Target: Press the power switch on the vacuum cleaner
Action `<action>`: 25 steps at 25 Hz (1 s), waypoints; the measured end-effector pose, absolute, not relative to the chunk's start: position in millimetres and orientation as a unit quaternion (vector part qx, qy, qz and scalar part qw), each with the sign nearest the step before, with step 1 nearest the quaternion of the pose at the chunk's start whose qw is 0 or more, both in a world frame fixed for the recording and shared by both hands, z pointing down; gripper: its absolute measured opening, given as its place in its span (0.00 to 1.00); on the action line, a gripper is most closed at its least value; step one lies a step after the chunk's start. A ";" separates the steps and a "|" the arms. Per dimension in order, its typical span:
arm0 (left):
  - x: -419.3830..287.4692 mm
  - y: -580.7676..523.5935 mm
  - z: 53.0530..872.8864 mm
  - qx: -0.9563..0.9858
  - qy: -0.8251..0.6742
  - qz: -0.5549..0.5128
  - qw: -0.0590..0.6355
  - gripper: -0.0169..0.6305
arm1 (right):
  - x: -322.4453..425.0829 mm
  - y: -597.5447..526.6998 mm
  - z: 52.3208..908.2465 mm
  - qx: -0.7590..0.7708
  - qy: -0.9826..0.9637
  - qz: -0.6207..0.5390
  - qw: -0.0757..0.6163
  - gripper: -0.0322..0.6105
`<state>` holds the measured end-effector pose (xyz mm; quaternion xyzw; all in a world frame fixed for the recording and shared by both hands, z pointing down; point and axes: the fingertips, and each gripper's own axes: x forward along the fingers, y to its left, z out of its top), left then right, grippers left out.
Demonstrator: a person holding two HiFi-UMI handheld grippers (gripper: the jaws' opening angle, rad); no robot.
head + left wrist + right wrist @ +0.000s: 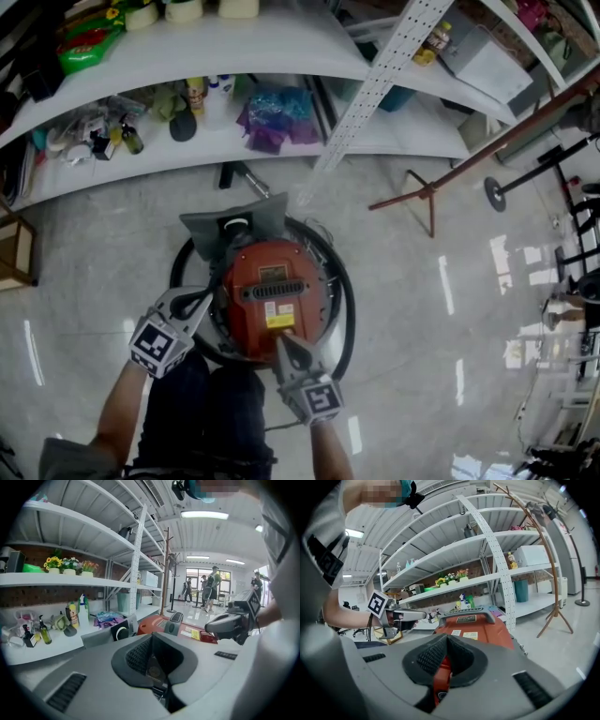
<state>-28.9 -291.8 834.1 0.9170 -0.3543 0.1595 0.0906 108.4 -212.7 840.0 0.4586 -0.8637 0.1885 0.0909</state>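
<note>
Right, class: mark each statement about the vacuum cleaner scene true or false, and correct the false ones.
1. The vacuum cleaner has a red body. True.
2. A black hose curves around the vacuum cleaner. True.
3. The vacuum cleaner stands on a shelf. False: it stands on the floor, in front of the shelves.
4. The left gripper points at the yellow label. False: the left gripper is at the vacuum cleaner's left side, and the right gripper is the one with its tip by the yellow label.
5. Bottles stand on the shelves. True.
</note>
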 end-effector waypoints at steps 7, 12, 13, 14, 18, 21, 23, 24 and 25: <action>-30.2 -297.6 844.4 0.918 -0.357 0.147 0.093 0.04 | 107.8 -213.4 836.6 0.456 -0.868 0.176 0.095 0.06; -24.8 -296.5 848.9 0.922 -0.349 0.153 0.076 0.04 | 108.7 -210.5 843.4 0.456 -0.868 0.162 0.111 0.06; -24.1 -297.0 847.0 0.923 -0.347 0.146 0.077 0.04 | 109.1 -209.6 843.8 0.457 -0.868 0.160 0.113 0.06; -24.7 -298.6 845.1 0.924 -0.347 0.138 0.082 0.04 | 108.9 -209.2 844.1 0.457 -0.868 0.158 0.115 0.06; -29.5 -307.0 844.4 0.920 -0.359 0.128 0.091 0.04 | 109.5 -210.1 844.3 0.465 -0.864 0.149 0.125 0.06; -29.2 -308.8 845.3 0.918 -0.362 0.128 0.096 0.04 | 109.5 -211.5 843.4 0.472 -0.859 0.149 0.129 0.06; -27.1 -307.2 845.9 0.918 -0.361 0.129 0.099 0.04 | 110.0 -210.9 843.9 0.472 -0.859 0.150 0.132 0.06; -25.9 -306.9 845.1 0.918 -0.361 0.128 0.101 0.04 | 110.2 -210.7 844.2 0.471 -0.859 0.148 0.136 0.06; -25.1 -307.2 844.3 0.918 -0.362 0.127 0.101 0.04 | 110.2 -210.8 844.4 0.471 -0.859 0.143 0.141 0.06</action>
